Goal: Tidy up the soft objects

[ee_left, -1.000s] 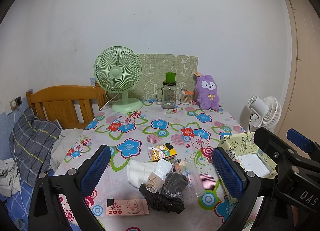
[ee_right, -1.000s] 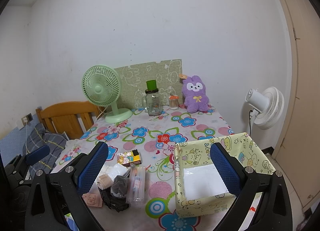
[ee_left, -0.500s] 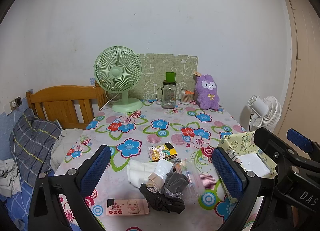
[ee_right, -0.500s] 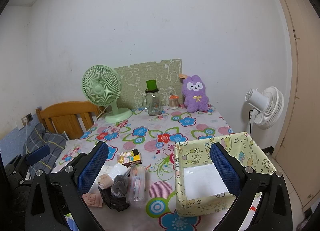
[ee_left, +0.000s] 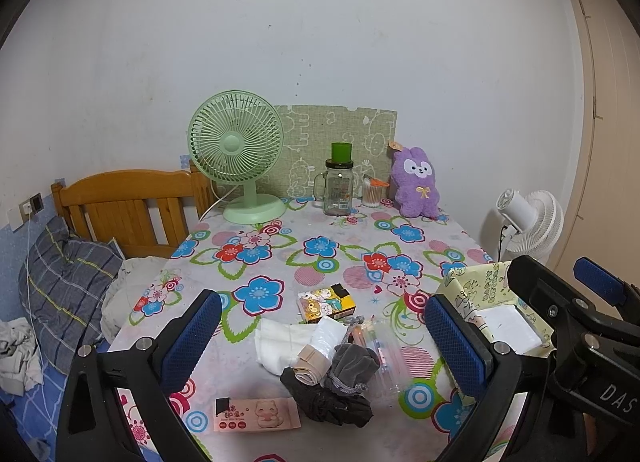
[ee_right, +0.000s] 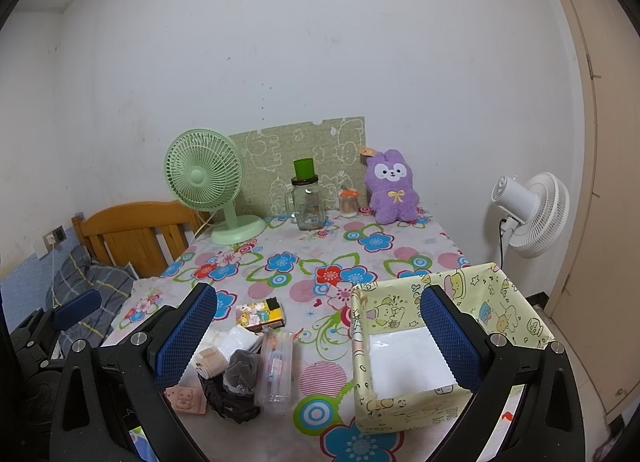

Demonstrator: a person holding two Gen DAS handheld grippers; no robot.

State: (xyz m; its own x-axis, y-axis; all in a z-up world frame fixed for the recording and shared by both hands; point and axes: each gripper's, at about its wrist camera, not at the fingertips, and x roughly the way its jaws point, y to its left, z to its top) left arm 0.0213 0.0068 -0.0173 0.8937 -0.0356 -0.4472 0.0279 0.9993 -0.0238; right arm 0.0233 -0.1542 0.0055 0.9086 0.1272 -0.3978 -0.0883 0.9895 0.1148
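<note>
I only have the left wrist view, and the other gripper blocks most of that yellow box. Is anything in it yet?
Observer: The right wrist view shows the whole inside. The yellow box holds only a white sheet on its bottom, and no soft items.
Operator: Is the right gripper carrying anything?
Observer: No. The right gripper is open, with nothing between its pads.
Operator: What lies between the pile and the box?
Observer: A clear case lies flat right beside the gray pouch, with bare tablecloth between it and the box.
</note>
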